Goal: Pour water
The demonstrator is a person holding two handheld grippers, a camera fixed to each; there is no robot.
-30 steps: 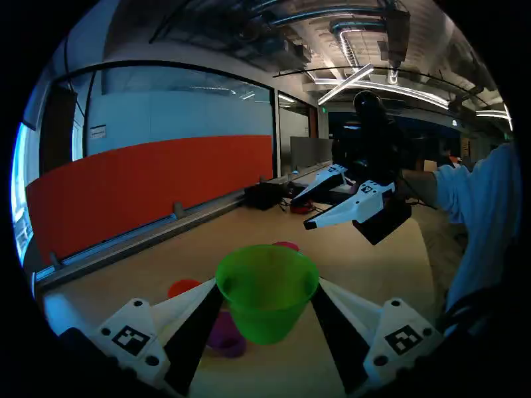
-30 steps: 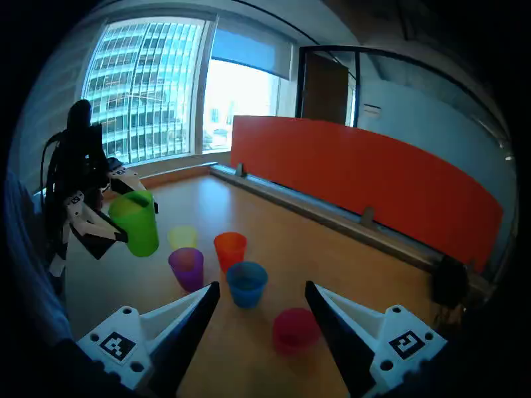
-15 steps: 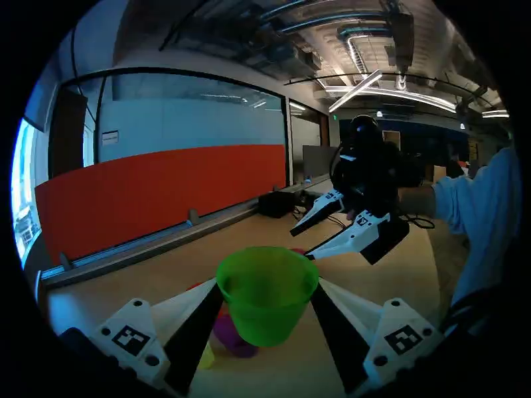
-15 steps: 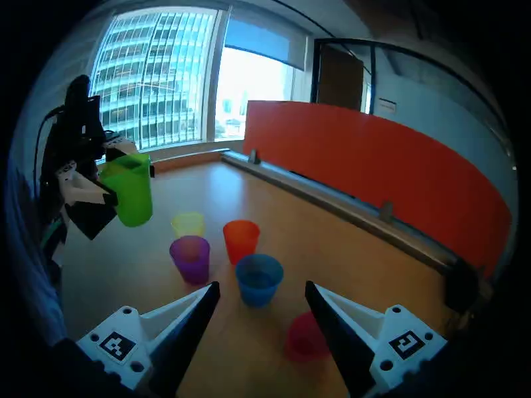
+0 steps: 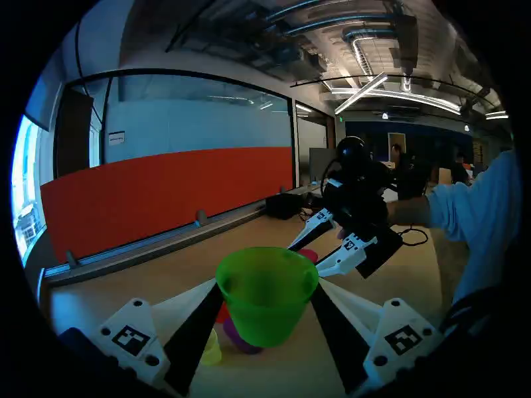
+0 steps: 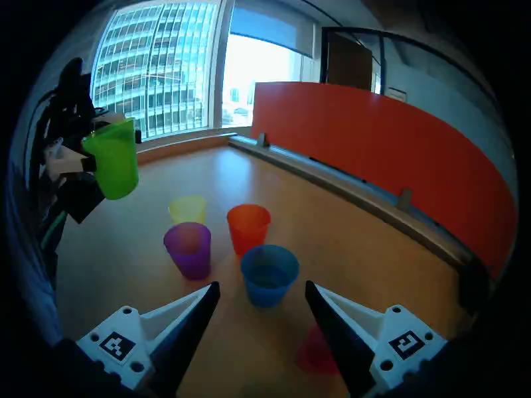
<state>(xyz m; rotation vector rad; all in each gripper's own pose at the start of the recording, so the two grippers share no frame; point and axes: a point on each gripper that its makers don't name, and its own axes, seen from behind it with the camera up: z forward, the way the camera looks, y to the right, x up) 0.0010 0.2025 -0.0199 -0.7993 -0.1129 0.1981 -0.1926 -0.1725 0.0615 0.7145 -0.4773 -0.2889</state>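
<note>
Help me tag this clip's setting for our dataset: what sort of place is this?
Most likely an open-plan office: a long wooden desk backed by an orange divider panel, exposed ceiling ducts with strip lights, and a big window facing a high-rise.

The left gripper view rides on the left claw (image 5: 267,292) and looks along its fingers, roughly level, low over the bench (image 5: 411,278). It faces the orange wall (image 5: 166,192) and the ceiling beyond. The green cup (image 5: 267,312) held between its fingers is very near the lens, low in the middle. The right claw (image 5: 304,260) shows farther off, right of centre. The right gripper view rides on that claw and looks down at a slant across the bench toward the windows (image 6: 159,73), with the blue cup (image 6: 269,274) just past its fingertips. Both views share the bench, the orange wall and the green cup, which is at the far left in the right gripper view.
</note>
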